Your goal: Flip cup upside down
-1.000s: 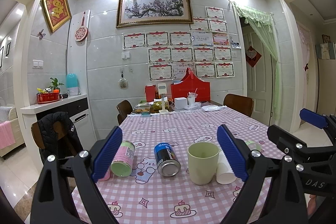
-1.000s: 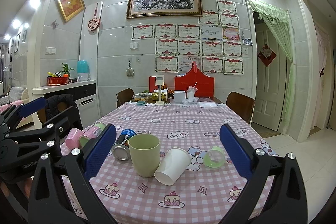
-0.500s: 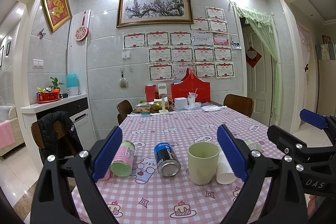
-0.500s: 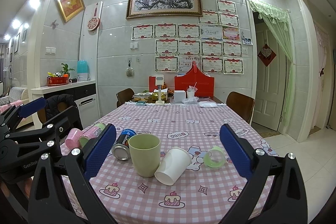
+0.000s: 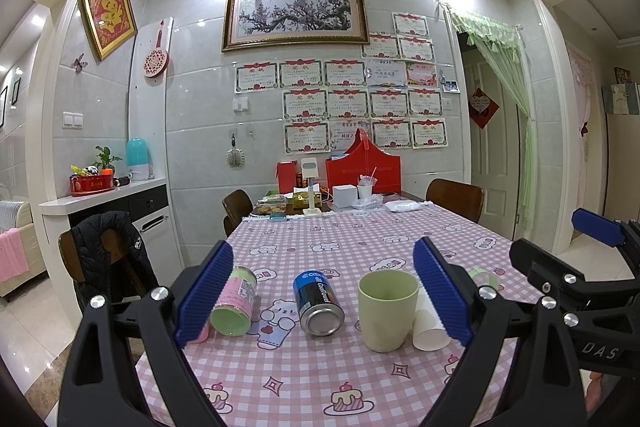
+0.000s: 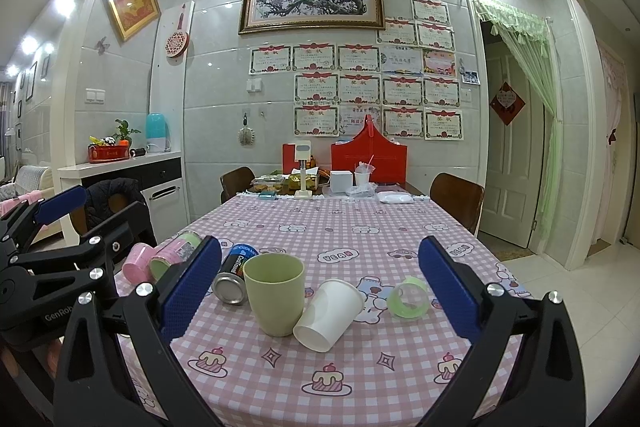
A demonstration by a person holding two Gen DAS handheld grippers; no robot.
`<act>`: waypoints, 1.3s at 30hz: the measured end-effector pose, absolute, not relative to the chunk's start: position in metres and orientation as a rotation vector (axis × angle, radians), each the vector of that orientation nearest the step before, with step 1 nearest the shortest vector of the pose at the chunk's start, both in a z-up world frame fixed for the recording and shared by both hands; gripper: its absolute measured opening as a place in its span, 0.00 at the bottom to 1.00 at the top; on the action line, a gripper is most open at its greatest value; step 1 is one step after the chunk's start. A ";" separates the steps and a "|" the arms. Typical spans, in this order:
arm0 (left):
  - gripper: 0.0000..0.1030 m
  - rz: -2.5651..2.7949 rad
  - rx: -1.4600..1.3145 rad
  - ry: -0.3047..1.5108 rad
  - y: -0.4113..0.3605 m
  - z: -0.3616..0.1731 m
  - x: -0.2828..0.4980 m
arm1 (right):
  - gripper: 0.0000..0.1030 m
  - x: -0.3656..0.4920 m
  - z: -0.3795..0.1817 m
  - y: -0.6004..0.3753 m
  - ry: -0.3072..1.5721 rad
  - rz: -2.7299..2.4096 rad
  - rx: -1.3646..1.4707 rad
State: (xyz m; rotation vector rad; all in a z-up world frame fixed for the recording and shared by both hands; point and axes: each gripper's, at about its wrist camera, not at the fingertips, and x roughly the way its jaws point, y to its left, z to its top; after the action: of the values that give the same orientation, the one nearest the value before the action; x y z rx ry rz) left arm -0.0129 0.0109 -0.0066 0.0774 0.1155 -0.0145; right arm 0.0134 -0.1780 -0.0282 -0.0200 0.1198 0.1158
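A pale green cup (image 5: 386, 310) stands upright, mouth up, on the pink checked tablecloth; it also shows in the right wrist view (image 6: 274, 293). A white paper cup (image 6: 328, 314) lies on its side against it, also visible in the left wrist view (image 5: 428, 327). My left gripper (image 5: 320, 297) is open and empty, held in front of the cups above the near table edge. My right gripper (image 6: 320, 287) is open and empty, with both cups between its fingers' lines of sight, short of them.
A blue can (image 5: 319, 303) lies on its side left of the green cup. A pink and green tin (image 5: 234, 303) lies further left, a small clear green cup (image 6: 408, 297) to the right. Boxes and a red holder (image 5: 362, 171) stand at the table's far end. Chairs stand around the table.
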 end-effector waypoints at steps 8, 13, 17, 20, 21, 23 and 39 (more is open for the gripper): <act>0.87 -0.011 0.078 0.118 0.011 -0.008 -0.012 | 0.92 0.014 -0.029 -0.179 0.124 0.114 -0.019; 0.87 -0.011 0.077 0.118 0.011 -0.008 -0.013 | 0.92 0.014 -0.030 -0.179 0.126 0.112 -0.020; 0.87 -0.011 0.077 0.119 0.011 -0.009 -0.012 | 0.92 0.015 -0.032 -0.180 0.126 0.113 -0.022; 0.87 -0.010 0.073 0.122 0.011 -0.012 -0.009 | 0.92 0.017 -0.033 -0.179 0.131 0.112 -0.020; 0.87 -0.010 0.072 0.124 0.011 -0.014 -0.007 | 0.92 0.018 -0.034 -0.180 0.133 0.111 -0.020; 0.87 -0.009 0.071 0.128 0.011 -0.017 -0.005 | 0.92 0.019 -0.035 -0.179 0.137 0.108 -0.020; 0.87 -0.001 0.072 0.143 0.007 -0.026 0.014 | 0.92 0.033 -0.040 -0.177 0.155 0.098 -0.023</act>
State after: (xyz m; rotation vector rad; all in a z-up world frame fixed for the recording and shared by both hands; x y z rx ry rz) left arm 0.0138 0.0071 -0.0264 0.0719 0.1432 -0.0007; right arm 0.0329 -0.1773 -0.0402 -0.0233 0.1547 0.0981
